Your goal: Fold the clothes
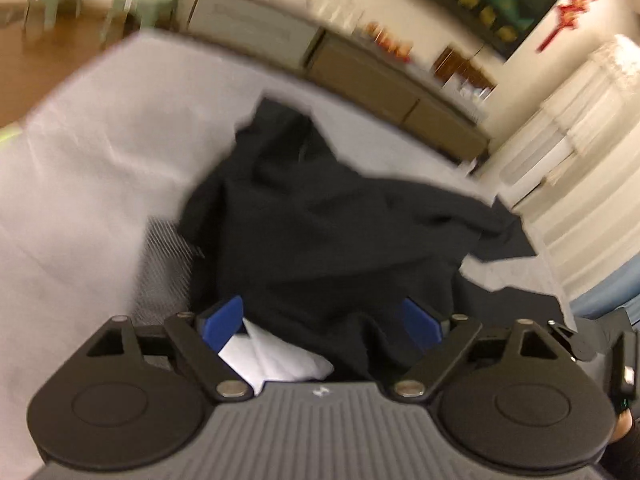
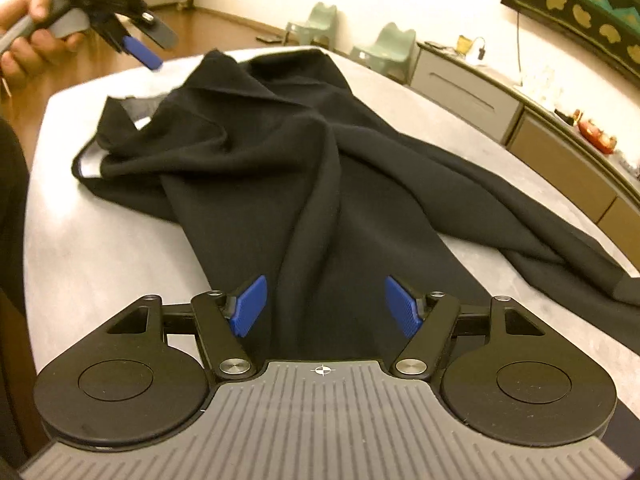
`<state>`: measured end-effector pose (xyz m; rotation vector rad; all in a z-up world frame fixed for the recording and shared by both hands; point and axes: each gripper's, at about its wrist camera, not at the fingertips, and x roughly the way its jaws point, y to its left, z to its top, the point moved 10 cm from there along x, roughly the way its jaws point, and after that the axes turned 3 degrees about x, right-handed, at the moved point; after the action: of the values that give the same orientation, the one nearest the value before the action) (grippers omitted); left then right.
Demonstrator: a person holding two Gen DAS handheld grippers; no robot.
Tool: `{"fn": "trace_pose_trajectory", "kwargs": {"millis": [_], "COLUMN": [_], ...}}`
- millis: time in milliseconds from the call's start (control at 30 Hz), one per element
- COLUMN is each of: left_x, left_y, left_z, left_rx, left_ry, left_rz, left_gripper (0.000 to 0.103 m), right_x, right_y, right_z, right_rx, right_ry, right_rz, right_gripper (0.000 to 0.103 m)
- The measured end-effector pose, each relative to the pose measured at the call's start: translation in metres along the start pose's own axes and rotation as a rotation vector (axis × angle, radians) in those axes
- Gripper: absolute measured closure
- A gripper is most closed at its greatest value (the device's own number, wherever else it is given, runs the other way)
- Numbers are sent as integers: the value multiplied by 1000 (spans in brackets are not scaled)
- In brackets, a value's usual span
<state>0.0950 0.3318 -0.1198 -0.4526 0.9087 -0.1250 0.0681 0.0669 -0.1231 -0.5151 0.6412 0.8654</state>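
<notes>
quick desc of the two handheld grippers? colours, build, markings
Both match: ribbed grey body, black linkage arms on round black discs with silver pivot bolts, ribbed blue fingers. A small white crosshair mark sits centre-top on the right gripper; the left gripper has a similar white mark and, seen from the right wrist, a grey trigger handle.

Each tool [image 2: 325, 306] has blue ribbed pads [image 2: 249, 306], black linkage arms and a grey ridged body.

Lighting: warm, yellowish indoor light, moderately bright, even; source out of view. Shadows: soft, in the folds of the black garment [image 2: 304, 184], whose detail is mostly lost. Blur: left wrist view smeared throughout, worst on the far cabinets [image 1: 360, 68]; right wrist view sharp. Distortion: strong fisheye curvature bending the desk [image 2: 100, 248] edge; dark corner vignetting.
</notes>
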Motion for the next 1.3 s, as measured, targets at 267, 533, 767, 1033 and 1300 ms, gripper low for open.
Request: {"fn": "trace_pose_trajectory", "kwargs": {"millis": [267, 533, 767, 1033, 1300], "left_x": [40, 65, 44, -133, -139], "left_y": [-2, -37, -44, -55, -52], "left_z": [-8, -17, 8, -29, -38], "left_rx": [347, 1052, 1060, 1073, 966], "left_ry": [-62, -1, -10, -109, -185], "left_rz": [311, 465, 425, 369, 399], "left_gripper": [22, 25, 103, 102, 102], "right_x": [8, 9, 6, -46, -97], "right_y": [-22, -45, -66, -132, -168], "right_z": [10, 12, 6, -33, -128], "right_rx": [-10, 36, 54, 134, 191], "right_ry": [-12, -12, 10, 53, 101], "right_rz": [-50, -85, -91, -101, -179], "right_gripper": [31, 29, 29, 15, 15]}}
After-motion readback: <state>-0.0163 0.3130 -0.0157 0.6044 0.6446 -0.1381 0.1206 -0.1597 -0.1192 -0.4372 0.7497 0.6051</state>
